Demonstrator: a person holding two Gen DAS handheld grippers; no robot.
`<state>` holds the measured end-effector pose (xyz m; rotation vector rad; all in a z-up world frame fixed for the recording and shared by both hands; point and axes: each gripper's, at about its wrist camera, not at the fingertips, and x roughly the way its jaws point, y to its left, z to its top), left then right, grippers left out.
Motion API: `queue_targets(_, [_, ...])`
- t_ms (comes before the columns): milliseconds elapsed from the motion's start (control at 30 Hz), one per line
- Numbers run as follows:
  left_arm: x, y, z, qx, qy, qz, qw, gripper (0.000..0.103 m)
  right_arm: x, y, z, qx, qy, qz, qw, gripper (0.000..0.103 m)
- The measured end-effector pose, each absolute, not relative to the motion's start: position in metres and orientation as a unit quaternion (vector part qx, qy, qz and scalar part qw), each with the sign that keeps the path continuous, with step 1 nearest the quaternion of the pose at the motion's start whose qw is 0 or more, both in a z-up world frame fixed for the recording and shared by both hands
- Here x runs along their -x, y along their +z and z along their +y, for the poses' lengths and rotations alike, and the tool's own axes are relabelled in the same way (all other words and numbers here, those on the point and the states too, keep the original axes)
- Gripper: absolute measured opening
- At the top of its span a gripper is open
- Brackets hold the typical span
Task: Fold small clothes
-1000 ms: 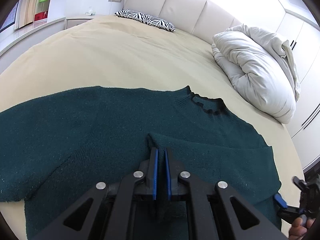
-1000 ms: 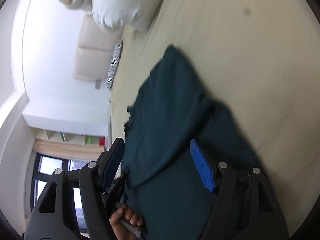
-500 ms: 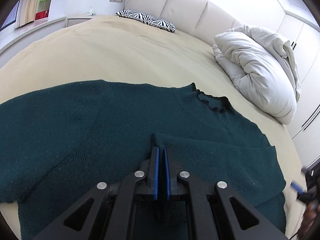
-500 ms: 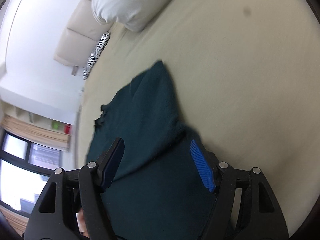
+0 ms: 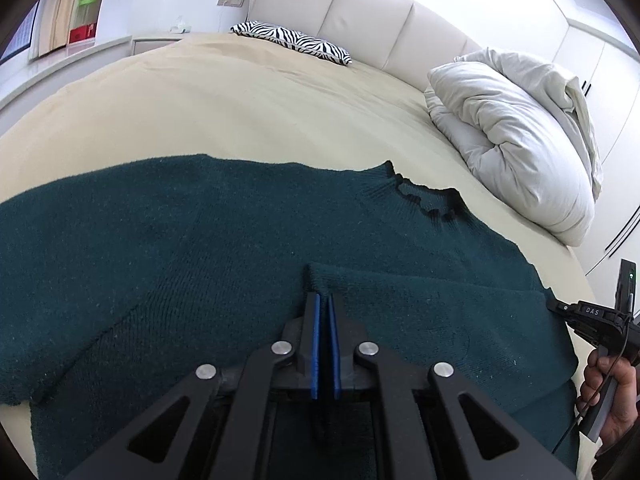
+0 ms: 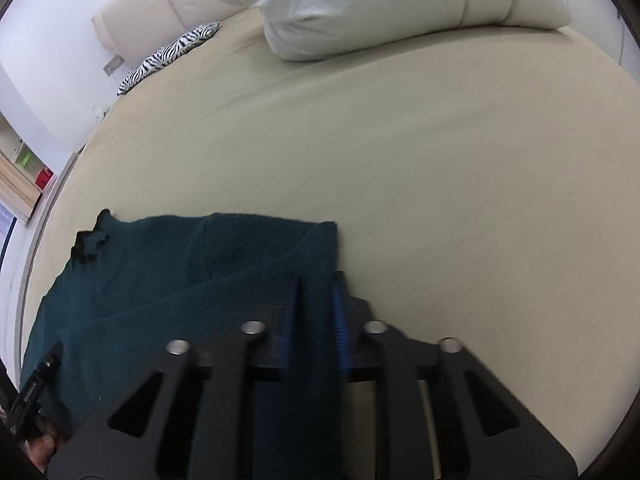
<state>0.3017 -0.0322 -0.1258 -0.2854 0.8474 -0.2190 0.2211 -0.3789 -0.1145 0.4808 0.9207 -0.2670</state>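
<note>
Since a second ago, the right gripper (image 6: 314,300) has been swung round from a rolled, sideways pose to an upright one, and its jaws, then spread wide over the sweater (image 5: 224,248), are now clamped on a thick fold of the dark green knit at the garment's right edge. In the right wrist view the fabric is seen pinched between the blue pads (image 6: 339,312), with the folded-over sleeve (image 6: 256,248) lying just ahead and to the left of the fingertips. That view is slightly blurred around the fingers. In the left wrist view the right gripper's position has also changed: it is now seen at the far right edge, held by a hand (image 5: 608,392), touching the sweater's side.

The left gripper (image 5: 323,300) has hardly been moved. Its jaws are kept closed on the corner of a folded flap of the sweater, the blue pads being nearly together with knit cloth between them. The collar (image 5: 424,200) lies ahead and to the right of its tips.

The sweater is spread flat on the beige bed (image 5: 248,112). No containers are seen near either gripper. A white duvet (image 5: 516,136) is bundled far ahead to the right, and a zebra-print pillow (image 5: 292,40) rests well beyond, against the headboard (image 5: 372,12).
</note>
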Motion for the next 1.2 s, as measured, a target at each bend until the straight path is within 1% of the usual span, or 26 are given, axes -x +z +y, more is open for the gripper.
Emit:
queue_targets(100, [-0.301,-0.127,-0.034,0.135,-0.103,0.407,0.897,0.006,-0.218,-0.112,-0.38,-0.224,-0.139,0.425,0.866,0.006])
queue_targets(167, [-0.301,-0.127,-0.033,0.143,-0.105,0.408,0.896,0.007,-0.217,-0.123,-0.383,-0.215,-0.142,0.43,0.865,0.005])
queue_targets(233, [-0.301,-0.128,-0.031,0.153,-0.109,0.408,0.893,0.007,-0.211,-0.134,-0.392,-0.238,-0.137,0.417,0.866,0.004])
queue_targets(267, [-0.301,-0.128,-0.029,0.155,-0.111,0.408,0.893,0.007,-0.211,-0.135,-0.397,-0.256,-0.136,0.411,0.864,0.004])
queue_targets(367, [-0.302,-0.131,-0.023,0.175,-0.122,0.408,0.888,0.008,-0.214,-0.13,-0.393,-0.248,-0.13,0.422,0.862,0.005])
queue_targets(433, [-0.303,-0.132,-0.021,0.18,-0.124,0.407,0.887,0.008,-0.214,-0.122,-0.384,-0.242,-0.134,0.431,0.859,0.022])
queue_targets(467, [-0.303,-0.132,-0.022,0.179,-0.124,0.406,0.887,0.008,-0.207,-0.115,-0.38,-0.248,-0.131,0.43,0.858,0.027])
queue_targets(500, [-0.303,-0.132,-0.022,0.177,-0.123,0.406,0.888,0.008,-0.193,-0.104,-0.374,-0.266,-0.119,0.417,0.861,0.042])
queue_targets(533, [-0.303,-0.132,-0.022,0.177,-0.123,0.405,0.888,0.008,-0.183,-0.097,-0.365,-0.27,-0.108,0.406,0.867,0.053])
queue_targets(567, [-0.303,-0.131,-0.022,0.179,-0.124,0.405,0.888,0.008,-0.177,-0.093,-0.355,-0.257,-0.096,0.404,0.872,0.055])
queue_targets(633, [-0.302,-0.131,-0.023,0.18,-0.125,0.406,0.887,0.008,-0.168,-0.091,-0.327,-0.207,-0.071,0.421,0.881,0.055])
queue_targets(667, [-0.301,-0.13,-0.022,0.179,-0.124,0.406,0.887,0.008,-0.166,-0.096,-0.315,-0.18,-0.063,0.435,0.88,0.052])
queue_targets(700, [-0.3,-0.13,-0.023,0.177,-0.123,0.407,0.888,0.008,-0.167,-0.105,-0.31,-0.157,-0.07,0.451,0.876,0.045])
queue_targets(733, [-0.3,-0.129,-0.023,0.174,-0.122,0.407,0.888,0.008,-0.168,-0.111,-0.31,-0.145,-0.084,0.461,0.871,0.03])
queue_targets(833, [-0.299,-0.128,-0.023,0.173,-0.122,0.409,0.888,0.008,-0.161,-0.129,-0.334,-0.176,-0.097,0.439,0.876,0.02])
queue_targets(900, [-0.303,-0.129,-0.021,0.179,-0.123,0.417,0.883,0.008,-0.158,-0.129,-0.341,-0.185,-0.101,0.434,0.876,0.02])
queue_targets(967, [-0.305,-0.124,-0.02,0.181,-0.125,0.428,0.877,0.009,-0.161,-0.131,-0.341,-0.168,-0.103,0.433,0.879,0.02])
queue_targets(1000, [-0.303,-0.118,-0.019,0.175,-0.124,0.434,0.875,0.024,-0.158,-0.131,-0.34,-0.165,-0.103,0.433,0.88,0.02])
queue_targets(1033, [-0.296,-0.111,-0.015,0.17,-0.118,0.431,0.879,0.034,-0.156,-0.126,-0.339,-0.166,-0.107,0.438,0.877,0.021])
queue_targets(1067, [-0.286,-0.1,-0.008,0.171,-0.113,0.416,0.886,0.056,-0.149,-0.118,-0.338,-0.179,-0.11,0.439,0.874,0.024])
queue_targets(1100, [-0.274,-0.089,0.002,0.173,-0.1,0.402,0.893,0.071,-0.132,-0.103,-0.333,-0.2,-0.107,0.424,0.877,0.025])
queue_targets(1133, [-0.26,-0.077,0.016,0.181,-0.095,0.386,0.9,0.074,-0.122,-0.091,-0.331,-0.212,-0.099,0.407,0.883,0.034])
queue_targets(1167, [-0.246,-0.067,0.032,0.195,-0.097,0.37,0.903,0.077,-0.112,-0.079,-0.324,-0.211,-0.101,0.388,0.892,0.039])
queue_targets(1200, [-0.233,-0.06,0.047,0.209,-0.097,0.36,0.904,0.078,-0.099,-0.066,-0.316,-0.209,-0.101,0.366,0.901,0.047])
